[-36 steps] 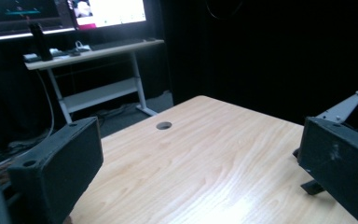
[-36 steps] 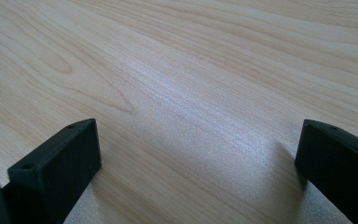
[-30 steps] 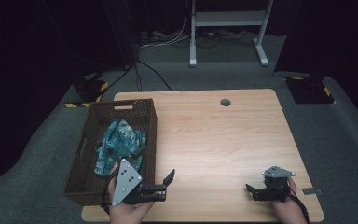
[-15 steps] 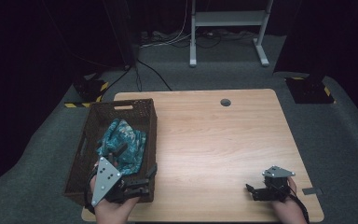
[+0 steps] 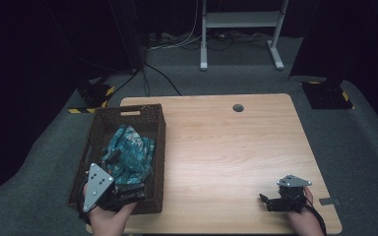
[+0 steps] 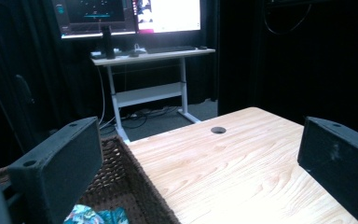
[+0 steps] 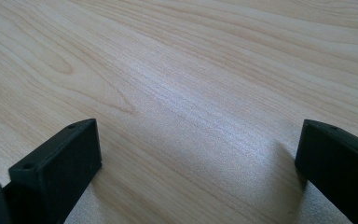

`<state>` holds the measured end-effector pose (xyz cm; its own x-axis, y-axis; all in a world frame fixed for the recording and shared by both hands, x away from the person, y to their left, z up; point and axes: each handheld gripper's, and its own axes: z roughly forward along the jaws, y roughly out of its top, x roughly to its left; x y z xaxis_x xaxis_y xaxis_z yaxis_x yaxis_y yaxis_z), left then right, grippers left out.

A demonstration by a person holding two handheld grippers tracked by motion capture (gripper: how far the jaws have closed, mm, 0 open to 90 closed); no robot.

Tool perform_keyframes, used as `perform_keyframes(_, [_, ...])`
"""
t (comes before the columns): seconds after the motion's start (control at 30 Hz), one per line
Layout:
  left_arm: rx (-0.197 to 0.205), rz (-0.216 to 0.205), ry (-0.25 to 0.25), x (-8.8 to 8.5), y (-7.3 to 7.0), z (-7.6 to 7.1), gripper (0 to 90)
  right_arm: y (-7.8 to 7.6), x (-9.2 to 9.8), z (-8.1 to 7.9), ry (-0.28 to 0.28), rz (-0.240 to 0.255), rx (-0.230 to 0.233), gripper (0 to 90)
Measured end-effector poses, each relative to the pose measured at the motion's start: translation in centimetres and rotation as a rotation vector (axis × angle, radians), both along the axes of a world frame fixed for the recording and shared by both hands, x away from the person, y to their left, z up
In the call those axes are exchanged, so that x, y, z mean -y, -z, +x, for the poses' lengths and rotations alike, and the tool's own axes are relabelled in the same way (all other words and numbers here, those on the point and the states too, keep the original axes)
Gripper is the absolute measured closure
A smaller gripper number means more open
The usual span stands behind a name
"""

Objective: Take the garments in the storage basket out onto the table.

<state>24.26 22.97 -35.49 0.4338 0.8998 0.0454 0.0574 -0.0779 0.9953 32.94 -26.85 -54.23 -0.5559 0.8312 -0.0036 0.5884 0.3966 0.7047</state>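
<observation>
A dark wicker basket (image 5: 155, 120) stands at the table's left side with a teal patterned cloth (image 5: 128, 152) bunched inside it. My left gripper (image 5: 135, 189) hovers over the basket's near right corner, open, with nothing between its jaws. In the left gripper view the basket rim (image 6: 137, 175) runs between the jaws and a bit of the cloth (image 6: 91, 215) shows at the bottom. My right gripper (image 5: 268, 201) rests low at the table's front right, open, over bare wood (image 7: 191, 107).
The wooden table (image 5: 236, 147) has a round cable hole (image 5: 237, 107) near its far edge. A white desk frame (image 5: 238, 29) stands on the carpet behind, with monitors (image 6: 130, 14) on it. Black cases (image 5: 325, 93) sit on the floor at both far corners.
My left gripper has swung left from the bare table to above the basket's near right corner. The right gripper has stayed put.
</observation>
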Motion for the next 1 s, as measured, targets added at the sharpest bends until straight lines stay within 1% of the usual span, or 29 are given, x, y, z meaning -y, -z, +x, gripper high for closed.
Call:
perform_keyframes(0.17, [-0.034, -0.022, -0.004, -0.8, 0.4, 0.3, 0.0, 0.0, 0.0, 0.0, -0.001, -0.001, 0.0, 0.3])
perform_keyframes(0.23, [-0.03, -0.043, 0.004, -1.3, 0.6, 0.4, 0.0, 0.0, 0.0, 0.0, 0.0, 0.0, 0.0, 0.3])
perform_keyframes(0.27, [-0.029, -0.045, -0.006, -1.5, 0.7, 0.5, 0.0, 0.0, 0.0, 0.0, -0.001, -0.001, 0.001, 0.3])
perform_keyframes(0.3, [-0.032, -0.042, -0.017, -1.6, 0.8, 0.5, 0.0, 0.0, 0.0, 0.0, 0.0, 0.0, 0.0, 0.3])
perform_keyframes(0.37, [-0.054, -0.02, -0.012, -2.1, 1.1, 0.8, 2.2, 0.0, 0.0, 0.0, 0.0, 0.0, 0.0, 0.3])
perform_keyframes(0.43, [-0.068, -0.006, -0.036, -2.4, 1.4, 1.0, 1.5, 0.0, 0.0, 0.0, 0.0, 0.0, 0.0, 0.3])
perform_keyframes(0.5, [-0.079, -0.007, -0.057, -2.7, 1.7, 1.2, 1.3, 0.0, 0.0, 0.0, 0.0, 0.0, 0.0, 0.3])
perform_keyframes(0.53, [-0.091, -0.013, -0.065, -3.0, 1.9, 1.3, 1.3, 0.0, 0.0, 0.0, 0.001, 0.0, 0.0, 0.3])
perform_keyframes(0.6, [-0.105, -0.007, -0.08, -3.3, 2.2, 1.5, 0.2, 0.0, 0.0, 0.0, 0.001, 0.0, 0.0, 0.3])
perform_keyframes(0.67, [-0.126, -0.015, -0.083, -3.7, 2.5, 1.7, 0.0, 0.0, 0.0, 0.0, 0.001, 0.0, 0.0, 0.3])
perform_keyframes(0.77, [-0.151, 0.002, -0.105, -4.0, 2.8, 2.0, 0.0, 0.0, 0.0, 0.0, 0.001, 0.0, 0.0, 0.3])
perform_keyframes(0.8, [-0.162, 0.003, -0.108, -4.2, 3.0, 2.0, 0.0, 0.0, 0.0, 0.0, 0.001, 0.0, 0.0, 0.3])
perform_keyframes(0.9, [-0.183, -0.015, -0.11, -4.5, 3.4, 2.3, 0.2, 0.0, 0.0, -0.1, 0.003, 0.001, -0.001, 0.3])
perform_keyframes(0.97, [-0.195, -0.01, -0.119, -4.7, 3.7, 2.5, 0.2, 0.0, 0.0, -0.1, 0.003, 0.001, -0.001, 0.3])
perform_keyframes(1.0, [-0.201, -0.017, -0.118, -4.8, 3.8, 2.5, 0.2, 0.0, 0.0, -0.1, 0.003, 0.001, -0.001, 0.3])
